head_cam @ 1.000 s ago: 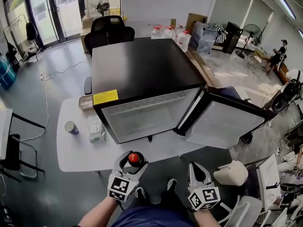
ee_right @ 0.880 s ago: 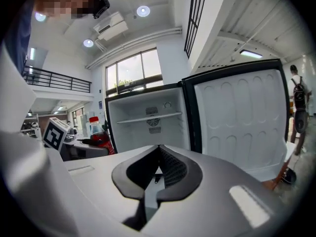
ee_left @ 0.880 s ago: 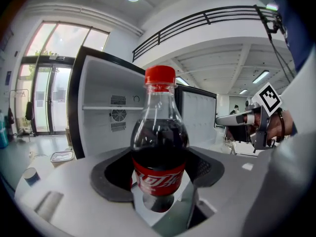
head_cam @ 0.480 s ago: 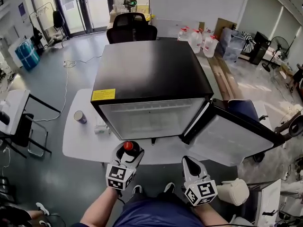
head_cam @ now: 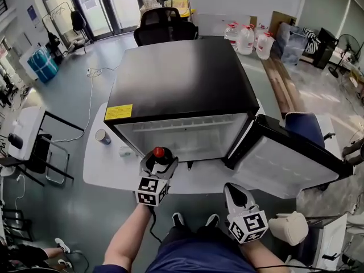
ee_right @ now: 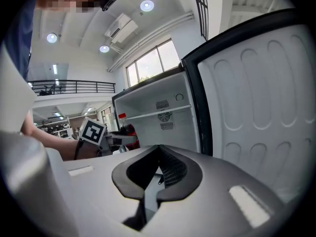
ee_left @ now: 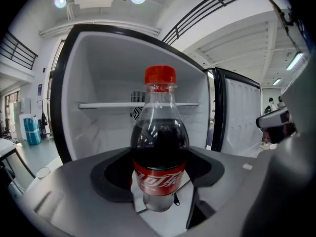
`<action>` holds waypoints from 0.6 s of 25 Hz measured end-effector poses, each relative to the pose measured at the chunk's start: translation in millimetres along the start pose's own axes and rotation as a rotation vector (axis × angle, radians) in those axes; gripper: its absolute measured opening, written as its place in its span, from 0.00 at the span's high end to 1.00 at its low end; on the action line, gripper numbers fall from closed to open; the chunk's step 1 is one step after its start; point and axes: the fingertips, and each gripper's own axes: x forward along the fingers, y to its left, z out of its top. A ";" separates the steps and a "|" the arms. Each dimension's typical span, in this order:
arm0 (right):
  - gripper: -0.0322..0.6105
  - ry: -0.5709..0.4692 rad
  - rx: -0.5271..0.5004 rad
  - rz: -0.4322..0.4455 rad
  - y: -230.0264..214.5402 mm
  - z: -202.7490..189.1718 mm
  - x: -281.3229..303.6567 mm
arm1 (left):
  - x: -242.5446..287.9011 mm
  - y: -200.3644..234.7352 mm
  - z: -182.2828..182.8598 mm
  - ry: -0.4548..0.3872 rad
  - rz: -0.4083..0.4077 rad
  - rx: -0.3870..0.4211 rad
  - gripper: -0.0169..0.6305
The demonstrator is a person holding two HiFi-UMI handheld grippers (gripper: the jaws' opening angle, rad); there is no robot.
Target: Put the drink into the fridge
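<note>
A clear plastic cola bottle (ee_left: 159,147), red-capped, is pinched upright by the left gripper (head_cam: 157,161) before the open white-lined black fridge (head_cam: 176,84); the right gripper (head_cam: 234,189) is held pressed together, empty.

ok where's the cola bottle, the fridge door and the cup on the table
cola bottle (ee_left: 159,177): left gripper view, on its red label
fridge door (head_cam: 281,165): head view, on its white inner panel
cup (head_cam: 103,136): head view, on its upper part
</note>
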 end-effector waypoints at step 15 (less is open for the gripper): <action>0.94 -0.007 0.090 -0.233 -16.6 -22.9 -27.5 | 87.7 19.3 -13.1 0.056 -0.086 0.036 0.49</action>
